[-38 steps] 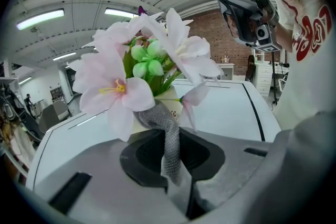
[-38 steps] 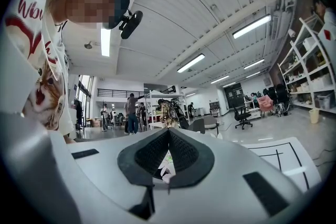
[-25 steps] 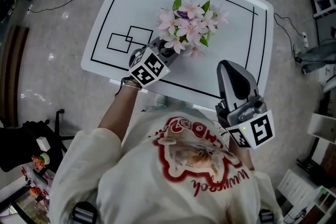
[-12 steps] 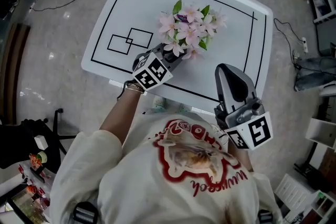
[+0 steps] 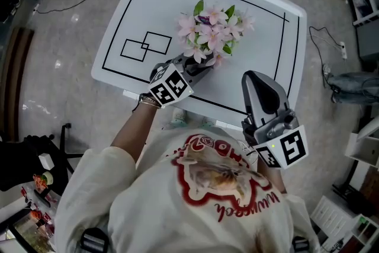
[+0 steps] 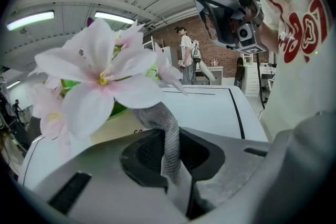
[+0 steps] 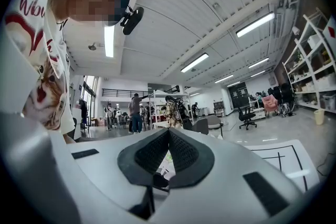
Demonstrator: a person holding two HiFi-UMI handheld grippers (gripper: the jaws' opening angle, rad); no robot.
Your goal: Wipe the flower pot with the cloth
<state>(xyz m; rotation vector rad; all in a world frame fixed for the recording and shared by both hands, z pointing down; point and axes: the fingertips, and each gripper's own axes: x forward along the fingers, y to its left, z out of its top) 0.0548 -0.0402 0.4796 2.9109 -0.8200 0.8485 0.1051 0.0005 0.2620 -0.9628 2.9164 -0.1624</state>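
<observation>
Flower pot [image 6: 108, 126] on wht, blk-lined table [image 5: 260, 50]; grey lab floor [image 5: 59, 38].

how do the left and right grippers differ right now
The left gripper is shut on a grey cloth; the right gripper is shut on nothing. The left reaches over the table beside the pink flowers; the right is held near the person's chest, away from the flowers. Both carry a marker cube.

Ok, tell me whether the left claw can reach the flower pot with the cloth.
Probably yes: the left claw, shut on the cloth, is at the base of the flowers; only overhanging petals crowd the pot, which barely shows.
</observation>
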